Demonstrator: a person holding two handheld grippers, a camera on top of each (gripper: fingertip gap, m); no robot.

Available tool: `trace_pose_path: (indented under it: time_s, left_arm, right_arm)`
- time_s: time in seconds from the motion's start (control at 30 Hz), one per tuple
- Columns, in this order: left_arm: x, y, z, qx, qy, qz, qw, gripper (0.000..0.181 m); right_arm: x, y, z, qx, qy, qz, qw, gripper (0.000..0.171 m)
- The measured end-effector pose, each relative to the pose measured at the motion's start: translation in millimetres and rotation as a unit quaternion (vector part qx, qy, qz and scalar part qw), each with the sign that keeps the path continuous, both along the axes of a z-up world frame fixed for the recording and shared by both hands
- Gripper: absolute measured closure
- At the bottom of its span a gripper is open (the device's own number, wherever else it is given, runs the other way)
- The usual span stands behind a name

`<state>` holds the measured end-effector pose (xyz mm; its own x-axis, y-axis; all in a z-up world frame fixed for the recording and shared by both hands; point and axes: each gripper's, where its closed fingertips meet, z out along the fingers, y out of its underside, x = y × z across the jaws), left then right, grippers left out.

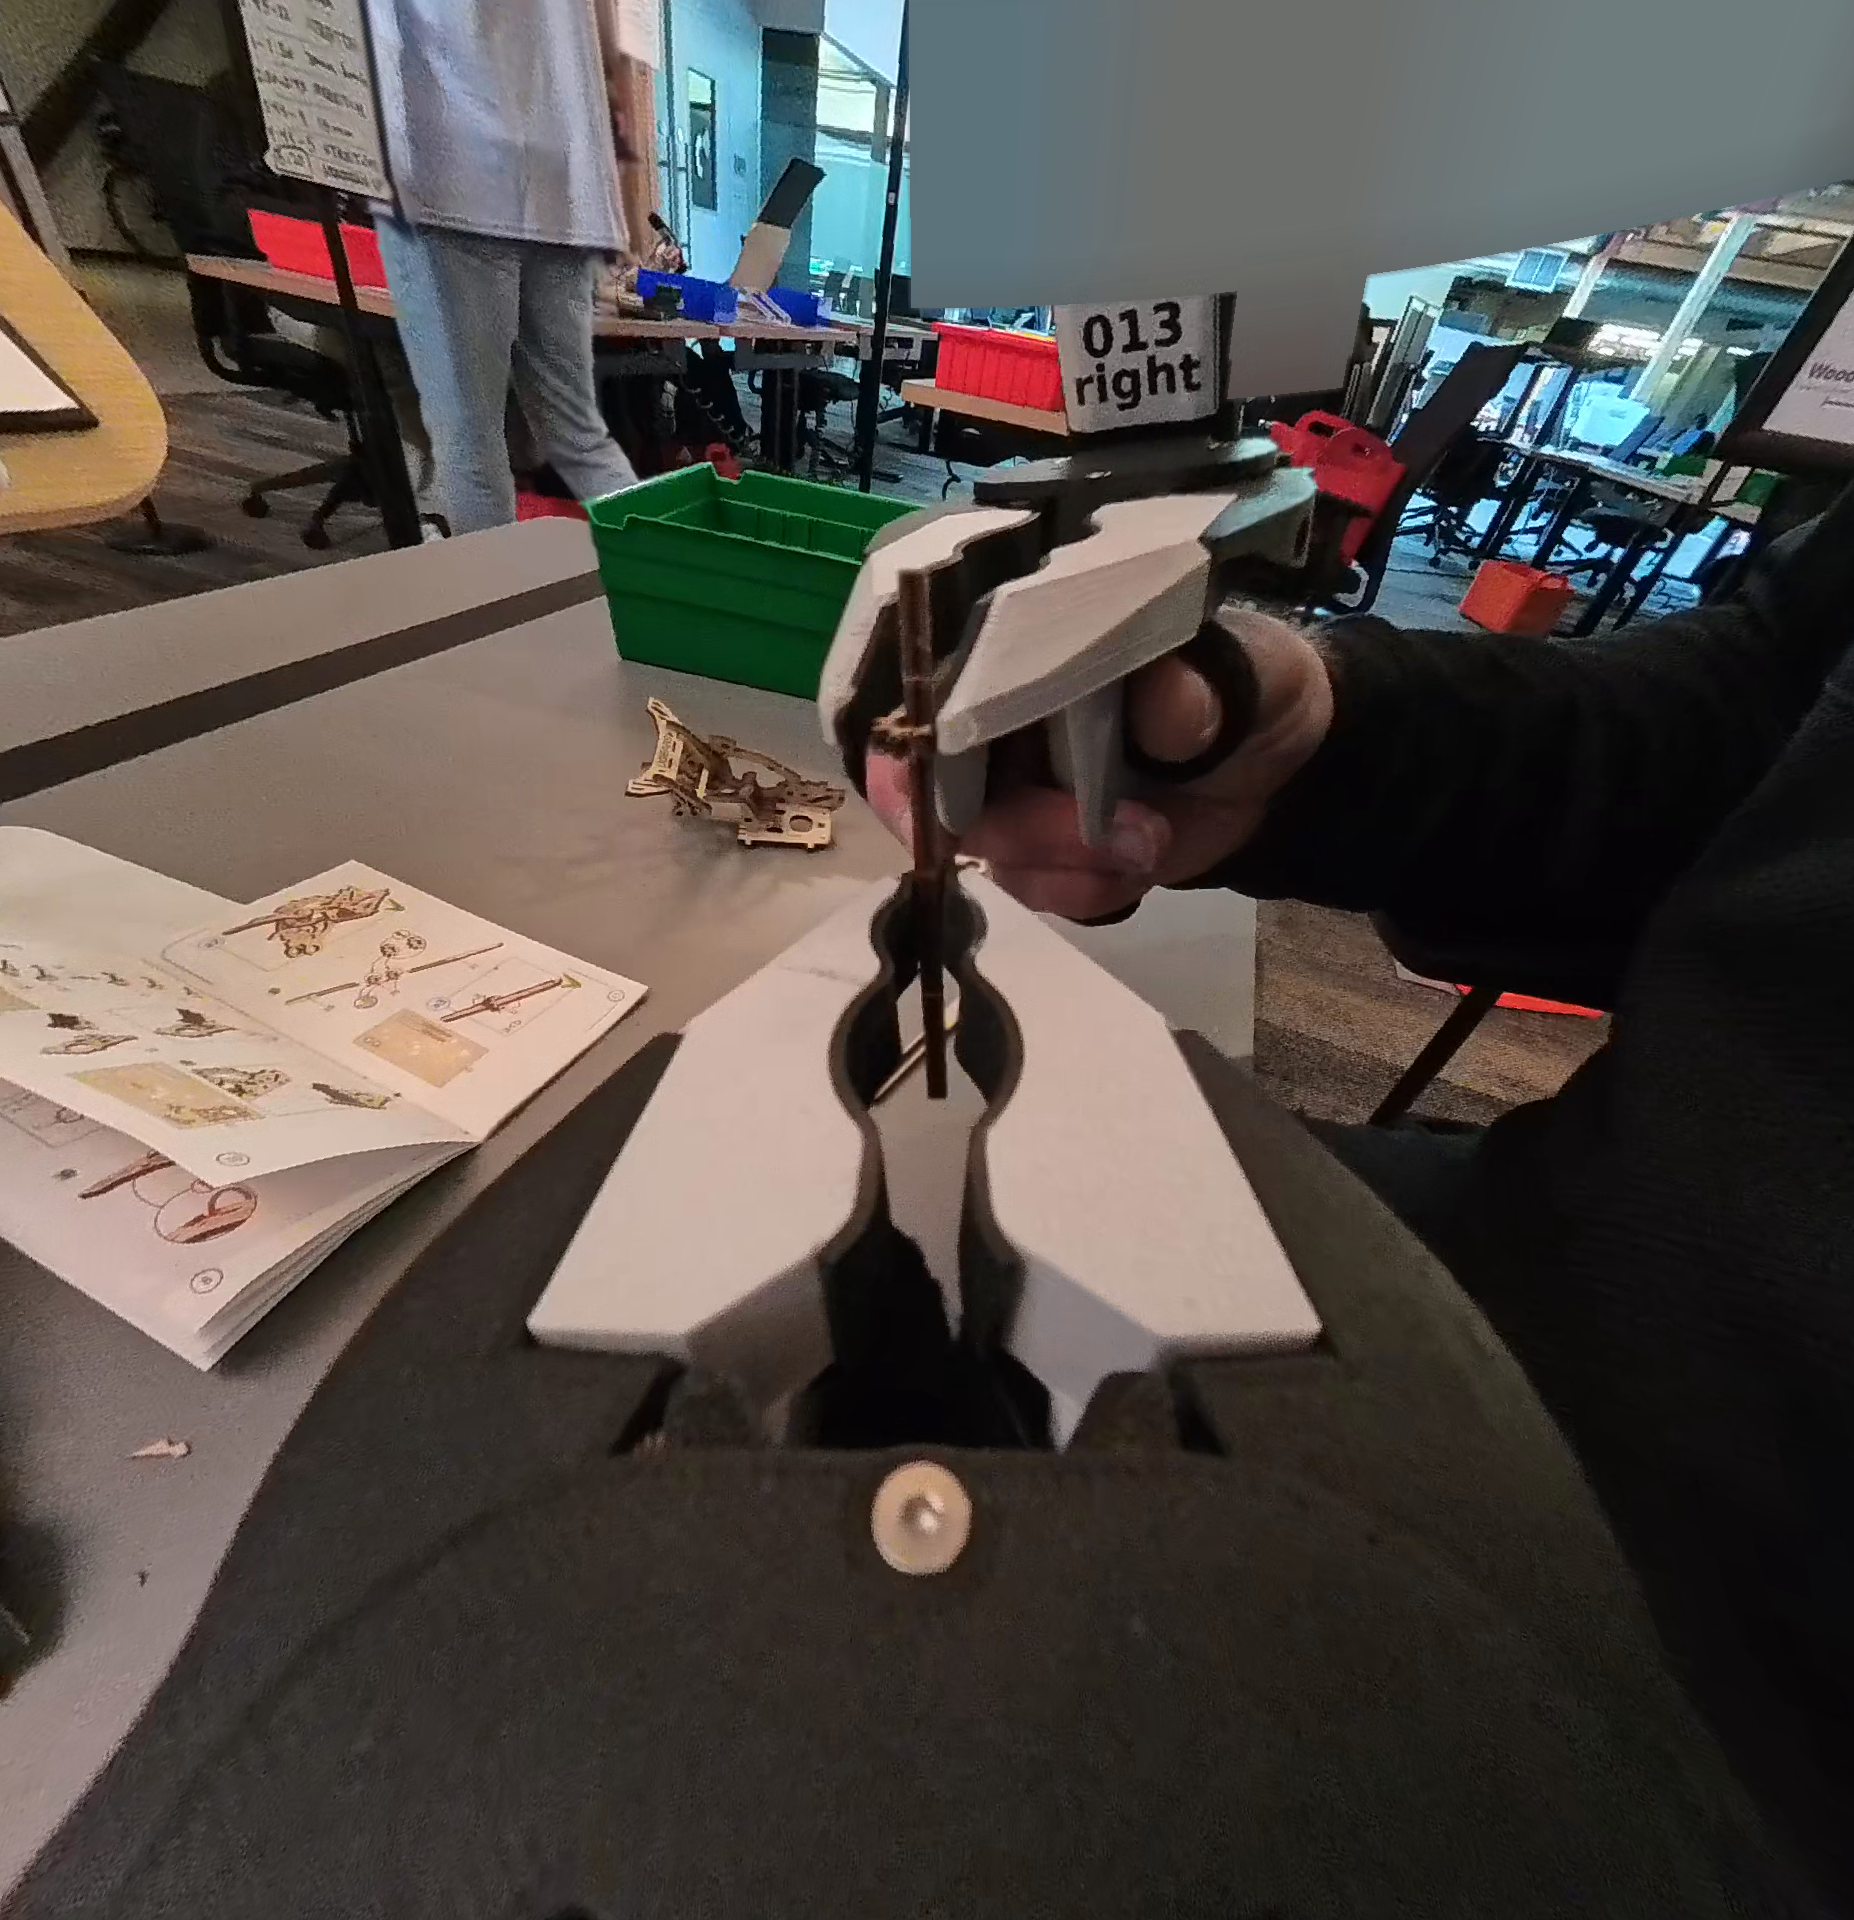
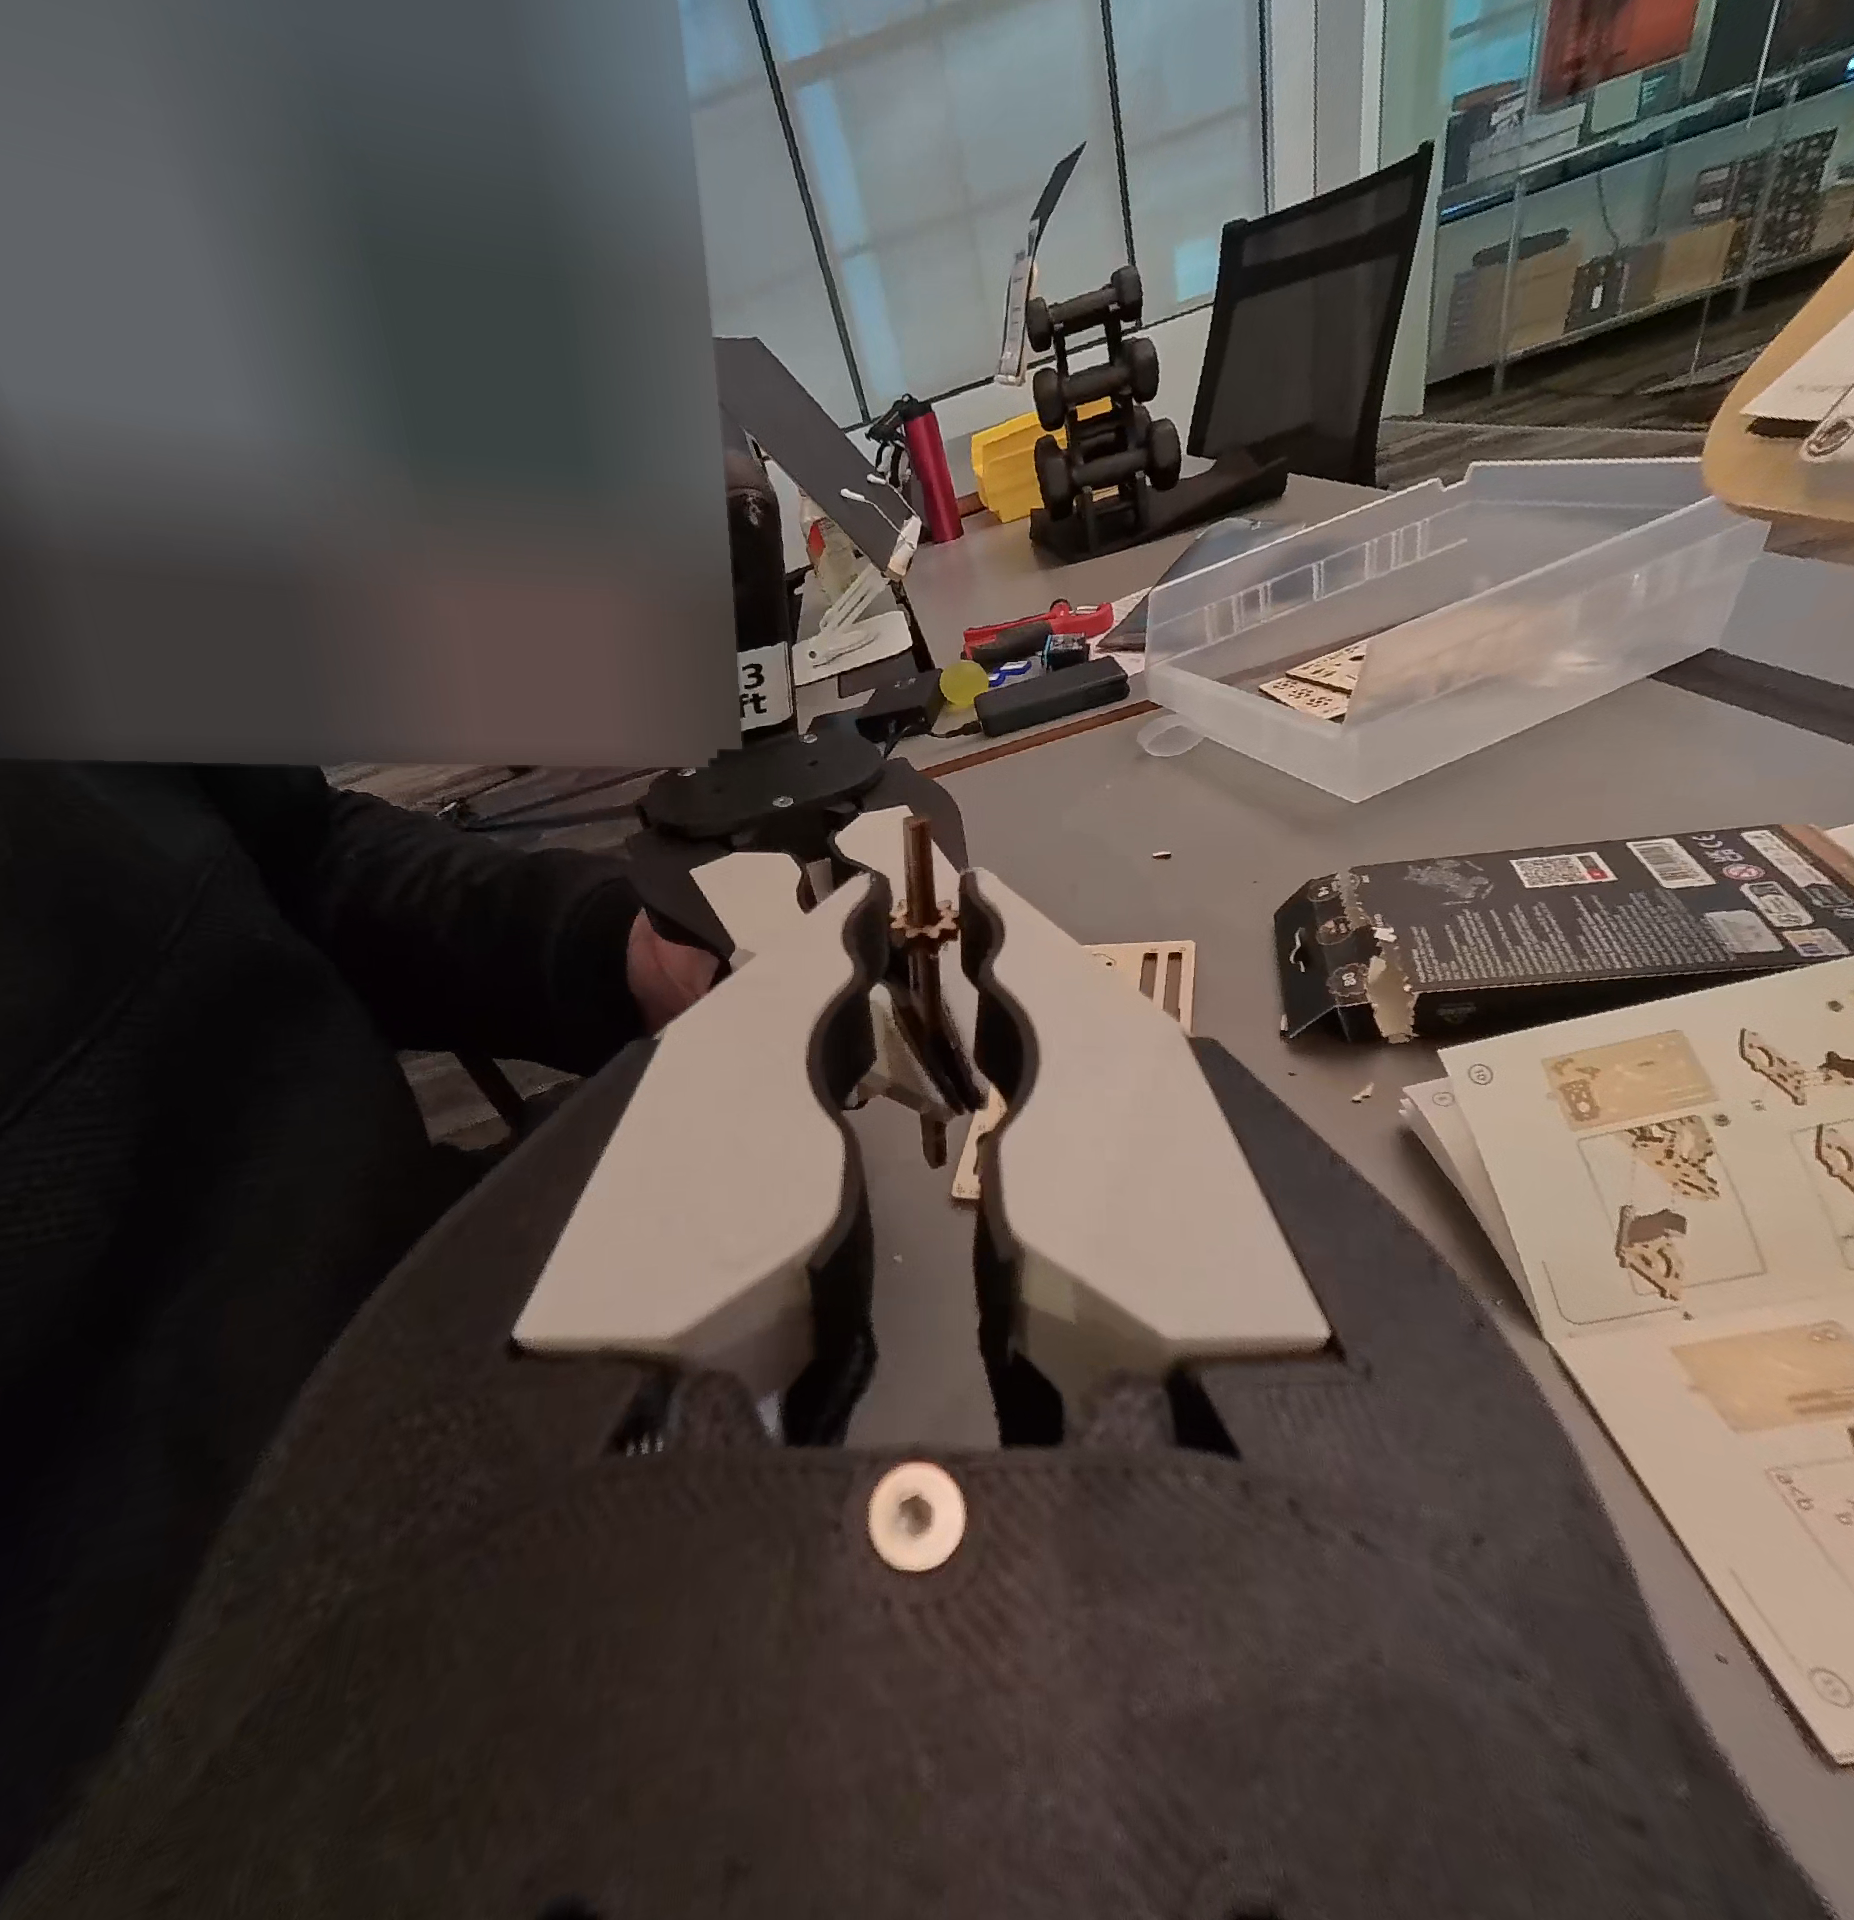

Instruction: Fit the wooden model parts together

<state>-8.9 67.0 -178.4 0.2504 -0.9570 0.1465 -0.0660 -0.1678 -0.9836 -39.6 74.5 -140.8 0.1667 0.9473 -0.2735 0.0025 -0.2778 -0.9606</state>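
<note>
1. Left gripper (image 1: 928,914) fingertips pressed onto the lower part of a thin dark wooden rod (image 1: 925,831); rod stands near upright, its bottom end hanging in the wavy gap between the fingers
2. Right gripper (image 1: 918,665) faces the left one, tips pinching the upper part of the same rod; a small pale gear-shaped wooden piece (image 1: 900,727) sits on the rod at its tips
3. Right wrist view: right gripper (image 2: 923,925) closed on the rod (image 2: 921,883) with the toothed piece (image 2: 915,928) between the tips; left gripper (image 2: 861,862) meets it from the far side
4. A hand (image 1: 1110,790) in a dark sleeve holds the right gripper's handle
5. Both grippers are held above the near edge of the grey table (image 1: 435,727)
6. Open instruction booklet (image 1: 279,1060) lies left on the table
7. Partly built wooden model (image 1: 736,784) rests on the table beyond the grippers, apart from them
8. Green bin (image 1: 715,571) stands behind the model
9. Right wrist view: black packaging box (image 2: 1567,925) and a clear plastic box (image 2: 1442,623) holding wooden sheets lie farther off
</note>
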Motion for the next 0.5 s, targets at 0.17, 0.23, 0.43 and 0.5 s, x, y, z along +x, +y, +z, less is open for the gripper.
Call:
trace_pose_path:
  time_s: [0.17,0.23,0.43,0.5]
  left_arm:
    - [-0.4,5.1,-2.7,0.016,0.017,0.026,0.999,0.180]
    - [-1.3,6.5,-1.6,0.026,0.021,0.031,0.999,0.180]
    - [-2.4,5.0,-2.6,0.053,0.042,0.019,0.998,0.180]
    - [-1.2,3.4,-2.9,0.049,0.040,0.014,0.998,0.180]
  right_arm:
    - [-1.9,1.8,-2.7,0.016,-0.015,-0.021,1.000,0.160]
    - [-2.0,2.6,-0.9,0.036,-0.018,-0.034,0.999,0.159]
    - [-0.3,4.0,-3.3,0.054,-0.038,-0.027,0.997,0.149]
    - [-2.3,-1.1,-4.2,0.054,-0.040,-0.003,0.998,0.159]
